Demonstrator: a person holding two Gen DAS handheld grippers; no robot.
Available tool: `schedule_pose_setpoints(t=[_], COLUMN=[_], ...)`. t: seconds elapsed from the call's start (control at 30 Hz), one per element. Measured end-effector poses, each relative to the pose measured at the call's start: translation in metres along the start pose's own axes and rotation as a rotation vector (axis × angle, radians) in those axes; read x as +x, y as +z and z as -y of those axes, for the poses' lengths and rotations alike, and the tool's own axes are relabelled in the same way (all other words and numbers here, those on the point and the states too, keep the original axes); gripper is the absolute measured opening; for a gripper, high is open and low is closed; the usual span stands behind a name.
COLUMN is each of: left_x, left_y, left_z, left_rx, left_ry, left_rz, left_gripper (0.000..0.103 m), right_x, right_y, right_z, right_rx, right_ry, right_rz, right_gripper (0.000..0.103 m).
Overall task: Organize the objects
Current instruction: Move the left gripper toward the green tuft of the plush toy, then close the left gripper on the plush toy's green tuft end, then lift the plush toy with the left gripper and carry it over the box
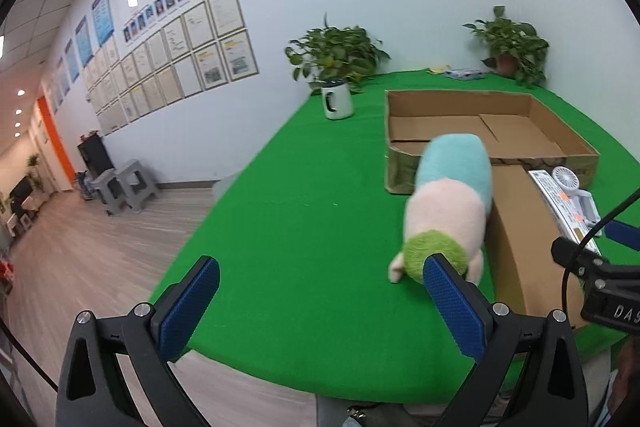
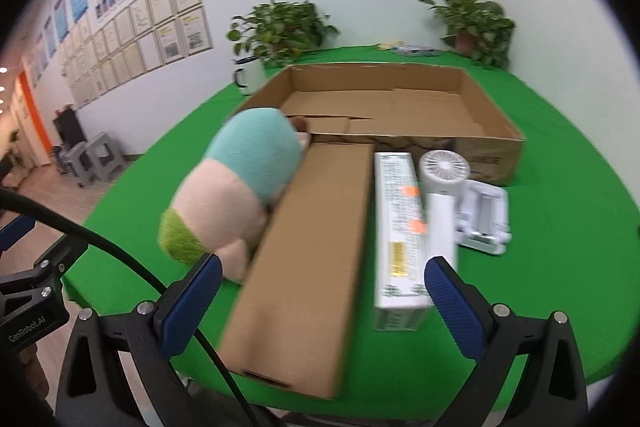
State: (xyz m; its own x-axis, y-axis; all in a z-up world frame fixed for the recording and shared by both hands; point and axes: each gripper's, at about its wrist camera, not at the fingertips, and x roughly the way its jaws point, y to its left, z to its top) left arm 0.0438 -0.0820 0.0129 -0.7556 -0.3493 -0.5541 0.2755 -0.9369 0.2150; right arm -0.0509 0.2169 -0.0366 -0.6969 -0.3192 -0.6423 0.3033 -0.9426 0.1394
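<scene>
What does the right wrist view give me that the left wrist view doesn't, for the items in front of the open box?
Only the right wrist view shows the white tray beside the handheld fan, the full white carton, and the open right gripper with nothing between its fingers. Only the left wrist view shows the bare green cloth left of the plush toy and the open left gripper near the toy's green end. Both show the toy against the closed brown box, the open cardboard box behind, the white mug and two potted plants.
</scene>
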Motion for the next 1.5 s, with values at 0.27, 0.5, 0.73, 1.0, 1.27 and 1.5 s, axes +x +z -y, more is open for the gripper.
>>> schedule_pose_setpoints(t=[0.27,0.5,0.73,1.0,1.27,1.5], left_x=[0.005,0.059,0.117,0.157,0.149,0.116], left_y=[0.02,0.037,0.026,0.004,-0.006,-0.016], left_z=[0.02,0.065,0.065,0.056,0.044,-0.001], left_rx=[0.011,0.073,0.054,-0.049,-0.074,-0.12], left_ry=[-0.218,-0.406,-0.479,-0.643,-0.651,-0.588], left_rz=[0.002,-0.024,-0.109,-0.149,-0.136,-0.154], left_gripper=[0.103,0.103,0.1,0.069,0.053,0.051], right_x=[0.0,0.01,0.021,0.03,0.037,0.035], right_y=[-0.003,-0.006,-0.004,0.01,0.02,0.03], right_z=[0.007,0.031,0.026,0.012,0.005,-0.025], right_rx=[-0.033,-0.034,-0.051,-0.051,0.017,-0.007], right_ry=[0.029,-0.068,0.006,0.074,0.146,0.267], right_rz=[-0.019,-0.03,-0.049,-0.059,-0.079,-0.1], right_gripper=[0.101,0.101,0.101,0.101,0.101,0.101])
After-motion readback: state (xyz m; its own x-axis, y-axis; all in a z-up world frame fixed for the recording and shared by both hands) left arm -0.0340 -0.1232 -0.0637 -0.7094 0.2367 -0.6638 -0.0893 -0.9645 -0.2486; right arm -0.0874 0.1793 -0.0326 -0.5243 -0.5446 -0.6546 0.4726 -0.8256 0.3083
